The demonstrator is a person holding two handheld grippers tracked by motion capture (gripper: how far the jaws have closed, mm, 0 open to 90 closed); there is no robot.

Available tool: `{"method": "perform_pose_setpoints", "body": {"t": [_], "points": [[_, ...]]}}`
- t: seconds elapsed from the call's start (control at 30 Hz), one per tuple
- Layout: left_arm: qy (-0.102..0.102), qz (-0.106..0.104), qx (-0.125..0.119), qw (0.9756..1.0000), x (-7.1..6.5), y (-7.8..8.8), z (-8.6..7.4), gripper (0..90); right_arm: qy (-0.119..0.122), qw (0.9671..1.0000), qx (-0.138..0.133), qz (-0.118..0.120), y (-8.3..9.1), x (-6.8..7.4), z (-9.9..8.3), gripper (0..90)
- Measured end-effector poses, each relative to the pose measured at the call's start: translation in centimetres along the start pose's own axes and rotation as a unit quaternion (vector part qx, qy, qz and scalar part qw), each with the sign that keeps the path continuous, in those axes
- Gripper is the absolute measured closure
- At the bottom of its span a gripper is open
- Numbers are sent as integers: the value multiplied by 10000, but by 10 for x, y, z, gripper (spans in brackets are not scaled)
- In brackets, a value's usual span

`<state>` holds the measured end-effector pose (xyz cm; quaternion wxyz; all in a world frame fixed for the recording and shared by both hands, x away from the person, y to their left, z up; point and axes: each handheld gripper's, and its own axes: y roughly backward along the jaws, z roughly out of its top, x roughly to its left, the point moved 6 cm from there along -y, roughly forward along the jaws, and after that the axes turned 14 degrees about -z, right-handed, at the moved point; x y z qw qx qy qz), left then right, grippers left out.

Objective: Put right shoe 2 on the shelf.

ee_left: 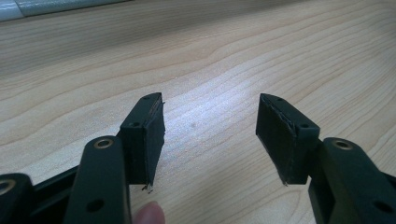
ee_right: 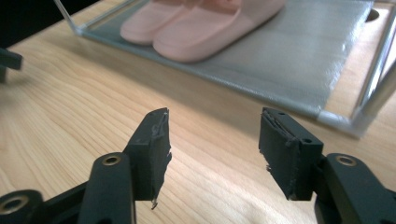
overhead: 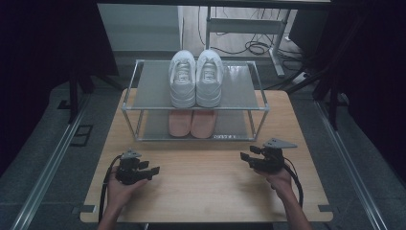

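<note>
A pair of white sneakers (overhead: pixel 196 76) stands on the top shelf of a small metal rack (overhead: pixel 143 103). A pair of pink slippers (overhead: pixel 193 122) lies on its bottom shelf, also seen close in the right gripper view as pink slippers (ee_right: pixel 205 23). My left gripper (overhead: pixel 154 171) rests low over the wooden table (overhead: pixel 206 191) at front left, jaws pointing right, open and empty (ee_left: pixel 210 135). My right gripper (overhead: pixel 244 156) hovers at front right, jaws pointing left, open with nothing between them (ee_right: pixel 212 144).
The rack's lower grey shelf (ee_right: pixel 299 60) and its metal frame post (ee_right: pixel 378 88) lie just ahead of the right gripper. Bare wood spreads between the two grippers. Dark floor, rails and cables surround the table.
</note>
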<state>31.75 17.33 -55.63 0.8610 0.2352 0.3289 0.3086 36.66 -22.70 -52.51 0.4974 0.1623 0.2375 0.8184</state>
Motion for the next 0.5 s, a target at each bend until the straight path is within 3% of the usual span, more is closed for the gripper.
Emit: {"method": "perform_pose_setpoints", "body": {"t": [0.13, 0.5], "points": [[-2, -6, 2, 10000, 0, 0, 0, 421, 181, 9997, 130, -83, -4, 0, -10, 399], [-20, -2, 40, 10000, -1, -2, 0, 420, 102, 9999, -3, -98, 0, -2, -12, 393]]}}
